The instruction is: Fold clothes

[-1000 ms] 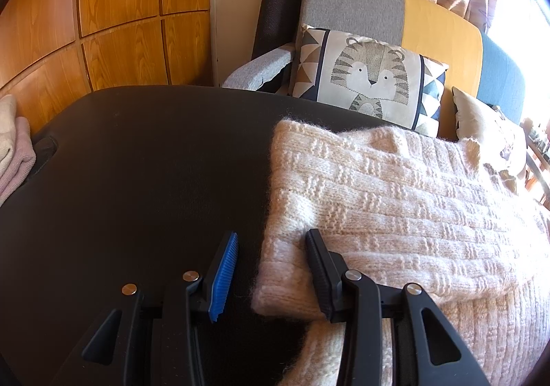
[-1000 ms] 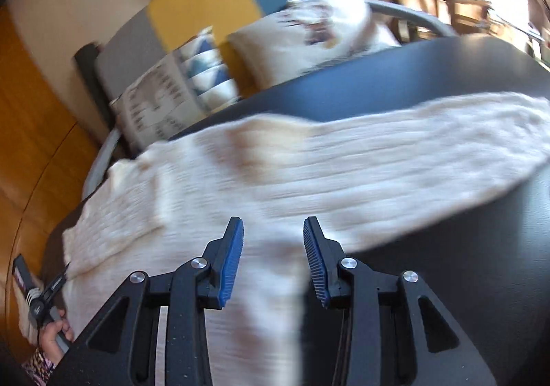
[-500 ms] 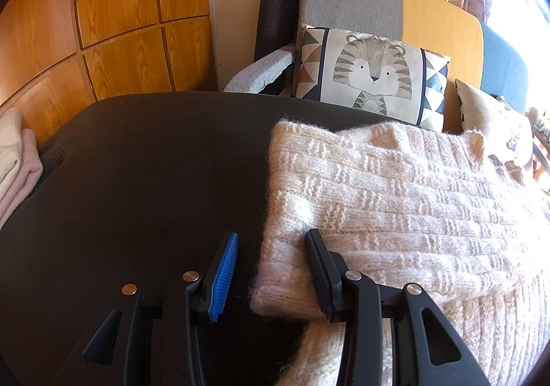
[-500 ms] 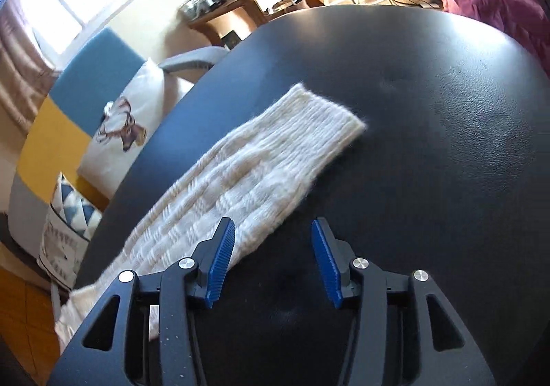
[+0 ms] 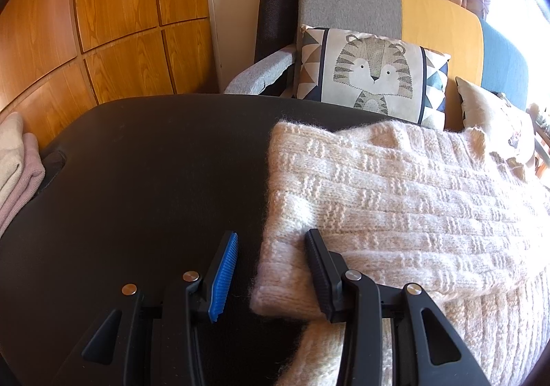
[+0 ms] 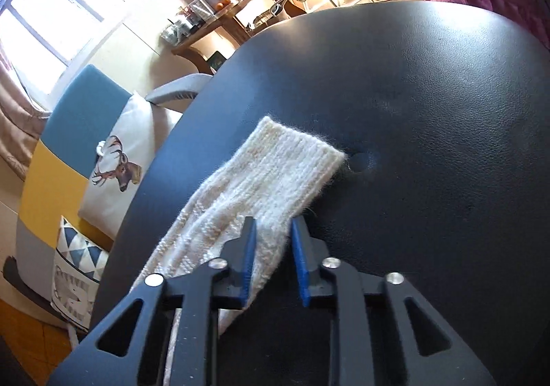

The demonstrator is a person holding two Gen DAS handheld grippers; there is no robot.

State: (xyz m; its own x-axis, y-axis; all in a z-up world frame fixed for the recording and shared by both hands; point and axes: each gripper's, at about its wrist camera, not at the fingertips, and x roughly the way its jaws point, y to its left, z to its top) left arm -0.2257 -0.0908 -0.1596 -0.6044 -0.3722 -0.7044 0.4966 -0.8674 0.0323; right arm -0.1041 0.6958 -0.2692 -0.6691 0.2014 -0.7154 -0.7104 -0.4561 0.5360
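Sweater (image 5: pixel 395 186) lies on table (image 5: pixel 137 179), cushioned sofa (image 5: pixel 350 4) behind

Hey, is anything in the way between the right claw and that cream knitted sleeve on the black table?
Nothing visible is in the way. The cream knitted sleeve already lies between the fingers of the right claw, whose jaws are closing on its edge. Only bare black table lies around the cuff.

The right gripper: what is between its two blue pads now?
In the right wrist view, the right gripper has the cream sweater's sleeve between its pads, near the cuff; the jaws are closing on it over the black table.
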